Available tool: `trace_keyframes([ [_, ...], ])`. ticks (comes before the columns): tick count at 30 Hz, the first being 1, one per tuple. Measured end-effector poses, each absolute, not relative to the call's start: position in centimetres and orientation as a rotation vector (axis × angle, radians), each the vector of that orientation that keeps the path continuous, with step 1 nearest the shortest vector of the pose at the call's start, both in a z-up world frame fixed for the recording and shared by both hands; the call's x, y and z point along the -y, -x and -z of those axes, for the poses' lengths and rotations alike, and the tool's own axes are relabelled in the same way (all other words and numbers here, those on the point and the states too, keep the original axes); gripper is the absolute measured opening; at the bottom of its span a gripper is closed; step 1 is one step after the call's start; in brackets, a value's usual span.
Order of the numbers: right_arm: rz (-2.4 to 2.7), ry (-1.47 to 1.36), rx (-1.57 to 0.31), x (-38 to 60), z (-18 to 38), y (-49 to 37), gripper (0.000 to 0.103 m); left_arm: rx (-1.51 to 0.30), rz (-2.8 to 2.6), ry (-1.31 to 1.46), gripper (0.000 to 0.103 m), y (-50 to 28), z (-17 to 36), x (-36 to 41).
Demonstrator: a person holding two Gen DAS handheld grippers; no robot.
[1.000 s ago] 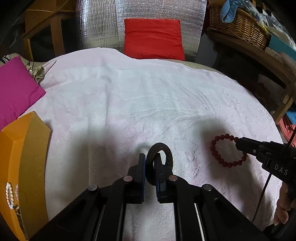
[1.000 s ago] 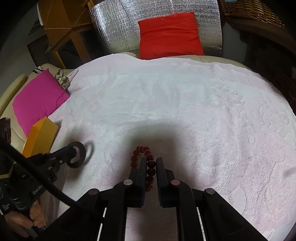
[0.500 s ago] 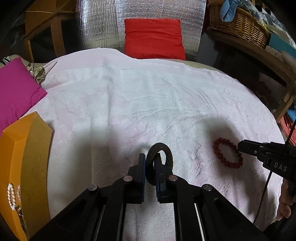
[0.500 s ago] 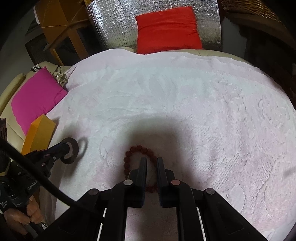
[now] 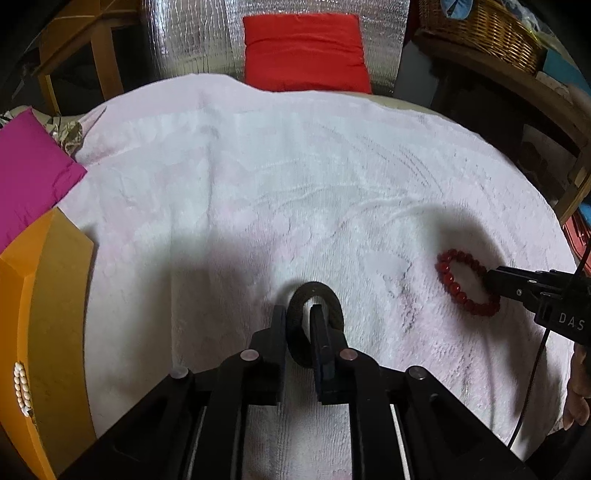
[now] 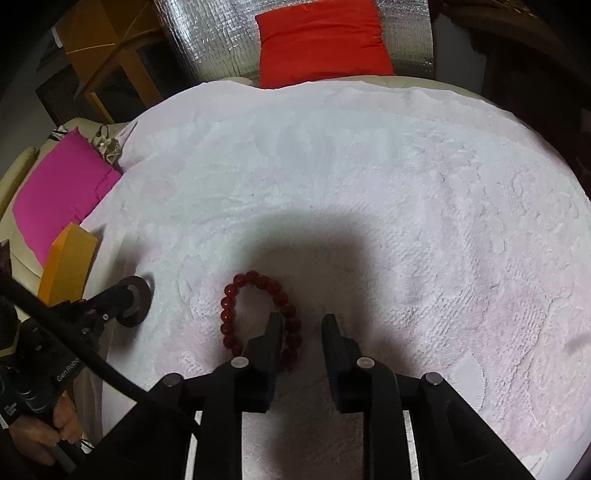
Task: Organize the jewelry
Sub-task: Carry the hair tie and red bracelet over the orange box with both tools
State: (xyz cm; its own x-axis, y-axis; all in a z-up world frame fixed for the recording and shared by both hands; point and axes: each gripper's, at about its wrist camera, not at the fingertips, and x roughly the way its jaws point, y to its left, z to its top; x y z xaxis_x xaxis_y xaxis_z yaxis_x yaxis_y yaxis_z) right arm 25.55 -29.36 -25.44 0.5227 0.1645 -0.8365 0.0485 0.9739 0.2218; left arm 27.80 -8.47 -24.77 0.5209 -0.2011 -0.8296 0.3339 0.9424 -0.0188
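Beads of the red bracelet [image 6: 258,317] lie in a loop on the pale pink towel [image 6: 369,184], and I see my right gripper [image 6: 301,334] poised over the loop's near right side; its jaws have just been opening and now stand apart, the left finger in front of the beads, nothing pressed between the pads. In the left wrist view the same red bracelet [image 5: 466,282] sits flat on the towel [image 5: 258,184] with the right gripper's tip at its right edge. My left gripper [image 5: 299,321] stands nearly closed, pinching the dark ring bangle [image 5: 314,295], one side of the hoop caught between the fingers and the rest standing up ahead of them above the towel. At far left an orange box [image 5: 48,314] rests at the towel's edge, a string of pale pearl beads [image 5: 21,387] showing at its near side. Beyond it lies a magenta cushion [image 5: 29,173]; a red cushion [image 5: 304,51] leans against silver foil backing [image 5: 199,37] at the far edge, and a wicker basket [image 5: 484,29] sits upper right.
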Motion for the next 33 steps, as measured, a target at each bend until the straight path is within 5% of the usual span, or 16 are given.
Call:
trace_keyframes([
  [6, -0.069, -0.17, -0.994, 28.4, 25.9, -25.8, 0.024, -1.014, 0.345, -0.12, 0.02, -28.1, 25.5, 7.9],
  [11, -0.052, -0.097, -0.966, 27.3, 25.9, -25.6, 0.011, -1.02, 0.364, -0.102, 0.02, -28.2, 25.7, 7.9],
  [17, -0.046, -0.127, -0.936, 28.0, 25.2, -25.4, 0.011, -1.007, 0.375, -0.057, 0.011, -28.3, 25.4, 7.7],
  [33, -0.114, -0.213, -0.801, 27.3, 21.5, -24.1, 0.011, -0.839, 0.324, -0.001, 0.01, -24.5, 20.7, 5.1],
])
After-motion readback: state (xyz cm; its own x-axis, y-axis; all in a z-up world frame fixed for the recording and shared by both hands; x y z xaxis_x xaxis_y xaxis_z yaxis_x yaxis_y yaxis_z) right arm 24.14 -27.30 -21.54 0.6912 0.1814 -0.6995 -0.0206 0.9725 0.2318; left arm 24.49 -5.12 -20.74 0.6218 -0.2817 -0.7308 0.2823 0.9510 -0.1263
